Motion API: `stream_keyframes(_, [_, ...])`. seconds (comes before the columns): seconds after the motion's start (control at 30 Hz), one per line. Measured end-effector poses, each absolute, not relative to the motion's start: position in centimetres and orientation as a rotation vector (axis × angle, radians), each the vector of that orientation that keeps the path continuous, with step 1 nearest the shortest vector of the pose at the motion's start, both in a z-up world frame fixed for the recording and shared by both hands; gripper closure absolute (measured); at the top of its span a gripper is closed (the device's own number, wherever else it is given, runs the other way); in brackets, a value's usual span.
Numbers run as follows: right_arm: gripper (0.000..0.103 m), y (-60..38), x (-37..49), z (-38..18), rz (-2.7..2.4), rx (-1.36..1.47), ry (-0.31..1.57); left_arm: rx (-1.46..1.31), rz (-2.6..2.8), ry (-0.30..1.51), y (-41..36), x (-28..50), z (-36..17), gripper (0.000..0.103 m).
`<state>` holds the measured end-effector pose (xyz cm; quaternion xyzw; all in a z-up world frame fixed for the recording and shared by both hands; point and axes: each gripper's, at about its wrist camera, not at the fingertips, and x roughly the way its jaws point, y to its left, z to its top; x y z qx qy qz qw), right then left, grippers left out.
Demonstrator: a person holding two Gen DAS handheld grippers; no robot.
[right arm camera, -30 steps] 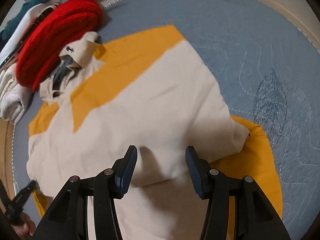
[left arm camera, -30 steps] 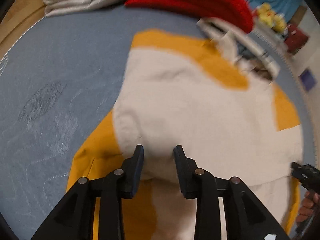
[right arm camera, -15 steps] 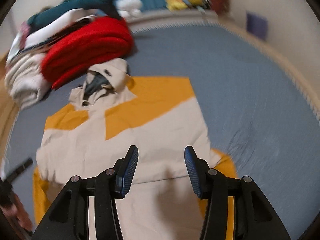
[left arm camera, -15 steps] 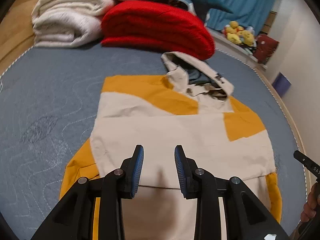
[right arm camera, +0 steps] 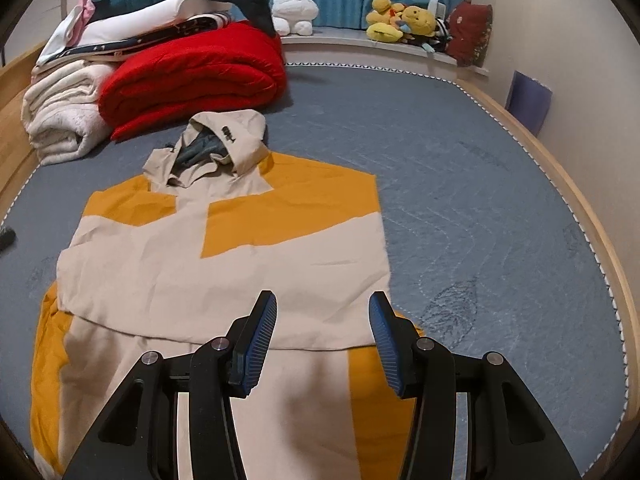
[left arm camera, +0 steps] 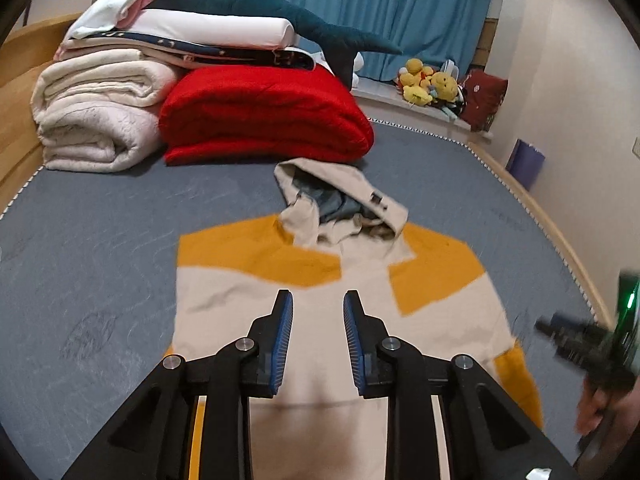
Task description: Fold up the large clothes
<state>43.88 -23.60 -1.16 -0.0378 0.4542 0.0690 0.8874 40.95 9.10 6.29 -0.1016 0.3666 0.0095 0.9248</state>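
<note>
step: mid-fold, hooded jacket (right arm camera: 224, 272) lying flat mid-bed, hood toward the blanket pile, sleeves looking folded in | left gripper (left arm camera: 316, 336) closing on nothing | right gripper (right arm camera: 322, 336) hanging open, empty | next, I reckon: grabbing the near hem, folding it toward the hood

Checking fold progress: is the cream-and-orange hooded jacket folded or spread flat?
Partly folded. The cream-and-orange hooded jacket has an upper layer doubled over its lower part, edge visible; hood still out.
</note>
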Motion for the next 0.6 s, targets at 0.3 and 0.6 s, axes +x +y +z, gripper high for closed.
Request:
stream_keyframes(0.3, [0.054,-24.2,45.1,-2.7,0.127,-0.081,0.980,-0.185,-0.012,0.800,9.4,54.2,7.6,0.080])
stream_keyframes(0.6, [0.054,-24.4,46.7,-4.7,0.107,-0.067,1.030,-0.246,0.022,0.960,13.0,68.1,-0.3,0.080])
